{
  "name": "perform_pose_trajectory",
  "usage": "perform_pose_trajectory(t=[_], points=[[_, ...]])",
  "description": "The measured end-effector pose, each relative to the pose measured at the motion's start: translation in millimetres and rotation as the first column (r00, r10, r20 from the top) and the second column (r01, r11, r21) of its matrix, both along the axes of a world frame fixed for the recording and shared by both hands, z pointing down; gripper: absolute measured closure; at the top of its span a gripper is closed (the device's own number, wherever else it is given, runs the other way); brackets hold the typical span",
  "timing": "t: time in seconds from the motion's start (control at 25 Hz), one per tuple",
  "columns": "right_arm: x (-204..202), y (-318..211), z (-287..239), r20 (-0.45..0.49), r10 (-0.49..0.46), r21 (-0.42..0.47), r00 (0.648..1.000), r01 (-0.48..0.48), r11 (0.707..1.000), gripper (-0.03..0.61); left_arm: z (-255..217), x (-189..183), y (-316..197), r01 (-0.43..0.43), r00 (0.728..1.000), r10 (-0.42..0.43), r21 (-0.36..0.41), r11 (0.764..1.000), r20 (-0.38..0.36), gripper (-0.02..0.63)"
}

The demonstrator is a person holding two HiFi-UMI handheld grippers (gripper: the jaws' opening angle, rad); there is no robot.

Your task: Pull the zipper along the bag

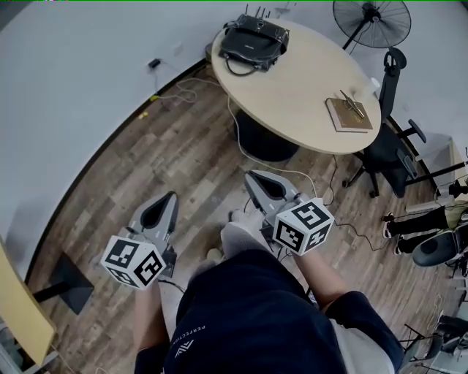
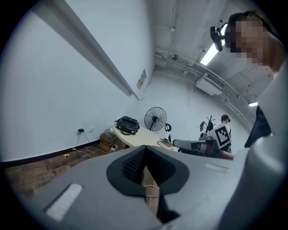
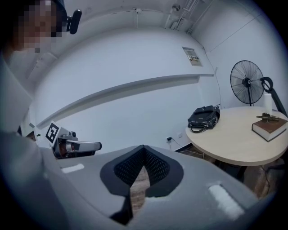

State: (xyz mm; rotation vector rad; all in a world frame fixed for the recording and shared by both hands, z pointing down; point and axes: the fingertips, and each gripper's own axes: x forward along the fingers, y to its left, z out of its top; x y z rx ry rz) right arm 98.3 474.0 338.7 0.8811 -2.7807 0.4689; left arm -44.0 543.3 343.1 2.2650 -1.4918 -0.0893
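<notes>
Bag sits at the worktop's far left edge, untouched. Left gripper and right gripper, jaws together on nothing, hang well short, evidently pre-approach.

The bag sits so far off on the round table that its zipper is too small to make out, and I can't tell what the thin things lying on the book are either. The fan is sliced by the top edge, the table's dark pedestal is half hidden under the tabletop, and at the right edge someone shows only as legs. Close in, the person's hands vanish behind the marker cubes of the left gripper and right gripper, and a yellow board runs off the left edge.
</notes>
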Motion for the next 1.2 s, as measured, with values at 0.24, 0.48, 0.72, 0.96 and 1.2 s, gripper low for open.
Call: perform_pose_trajectory(t=[0.24, 0.48, 0.72, 0.96, 1.2], points=[[-8, -45, 10, 0.023, 0.011, -0.018, 1.000, -0.010, 1.000, 0.577, 17, -15, -20, 0.033, 0.999, -0.033, -0.041, 0.999, 0.020, 0.598], [-32, -101, 20, 0.012, -0.035, -0.044, 0.999, 0.036, 0.998, 0.577, 21, -31, -72, 0.079, 0.996, -0.077, -0.053, 0.995, 0.045, 0.598], [-47, -158, 17, -0.008, -0.104, -0.048, 0.995, 0.103, 0.994, 0.576, 24, -37, -138, 0.098, 0.995, -0.097, -0.075, 0.992, 0.021, 0.598], [-52, -215, 23, -0.009, -0.135, -0.067, 0.991, 0.134, 0.989, 0.575, 18, -34, -206, 0.110, 0.992, -0.106, -0.059, 0.992, 0.075, 0.597], [-54, -271, 26, -0.011, -0.176, -0.066, 0.984, 0.175, 0.982, 0.575, 23, -25, -280, 0.076, 0.993, -0.070, -0.065, 0.995, 0.097, 0.595]])
